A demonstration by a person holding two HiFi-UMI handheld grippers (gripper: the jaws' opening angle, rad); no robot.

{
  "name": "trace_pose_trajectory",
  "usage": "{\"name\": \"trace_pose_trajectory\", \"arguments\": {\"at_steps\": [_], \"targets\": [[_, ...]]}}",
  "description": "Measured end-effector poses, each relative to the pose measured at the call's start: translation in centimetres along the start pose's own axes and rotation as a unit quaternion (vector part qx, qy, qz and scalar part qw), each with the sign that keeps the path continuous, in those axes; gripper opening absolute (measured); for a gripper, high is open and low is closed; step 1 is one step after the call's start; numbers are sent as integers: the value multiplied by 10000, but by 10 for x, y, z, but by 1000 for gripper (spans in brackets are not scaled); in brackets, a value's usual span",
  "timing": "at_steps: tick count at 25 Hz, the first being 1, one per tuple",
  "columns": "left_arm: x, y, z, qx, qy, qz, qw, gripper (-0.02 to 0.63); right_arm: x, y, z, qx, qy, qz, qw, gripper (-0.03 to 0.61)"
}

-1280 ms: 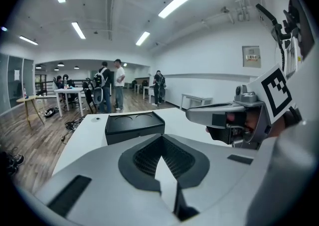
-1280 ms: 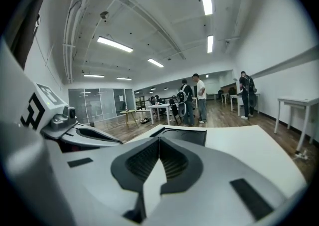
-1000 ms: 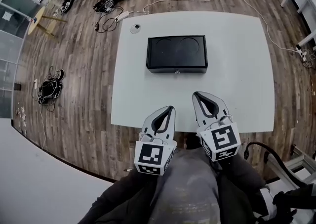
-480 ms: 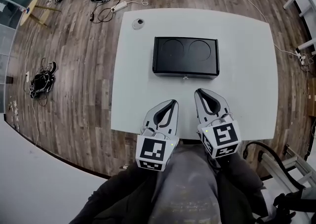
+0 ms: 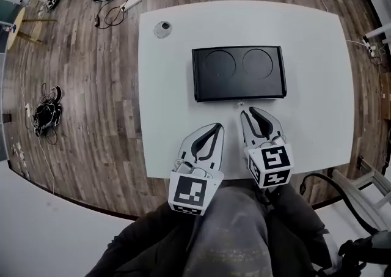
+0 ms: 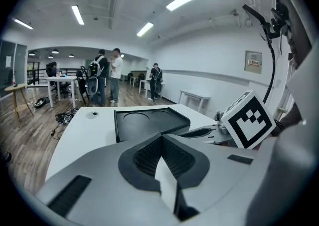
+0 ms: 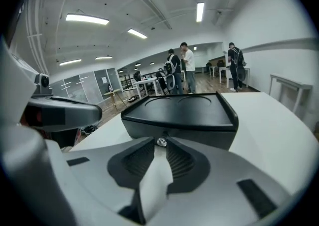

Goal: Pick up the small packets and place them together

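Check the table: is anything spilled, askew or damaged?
Nothing stands out. The black box sits closed and square on the white table, with a small round object near the table's far left corner. No packets are in view.

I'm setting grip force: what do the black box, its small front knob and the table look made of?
Black box: matte black, likely plastic, going by the moulded round recesses in its top.
Knob: shiny silver glint, probably metal.
Table: smooth plain white, perhaps laminate.
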State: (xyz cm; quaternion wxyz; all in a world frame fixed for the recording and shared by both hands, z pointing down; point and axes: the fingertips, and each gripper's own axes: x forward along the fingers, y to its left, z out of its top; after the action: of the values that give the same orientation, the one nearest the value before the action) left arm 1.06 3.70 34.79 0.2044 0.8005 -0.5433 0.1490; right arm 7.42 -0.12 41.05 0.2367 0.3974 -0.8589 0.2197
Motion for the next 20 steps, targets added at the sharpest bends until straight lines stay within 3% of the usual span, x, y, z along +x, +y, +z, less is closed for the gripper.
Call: {"name": "trace_pose_trajectory", "arguments": {"at_steps": [8,20], "targets": [[11,27,-6,-105,205,-153,9996,3,25,-6,-11,417,308,-309,9982,77],[17,43,-16,-195,361,-265,9988,3,39,-9,-12,816,351,-461,9950,80]]}}
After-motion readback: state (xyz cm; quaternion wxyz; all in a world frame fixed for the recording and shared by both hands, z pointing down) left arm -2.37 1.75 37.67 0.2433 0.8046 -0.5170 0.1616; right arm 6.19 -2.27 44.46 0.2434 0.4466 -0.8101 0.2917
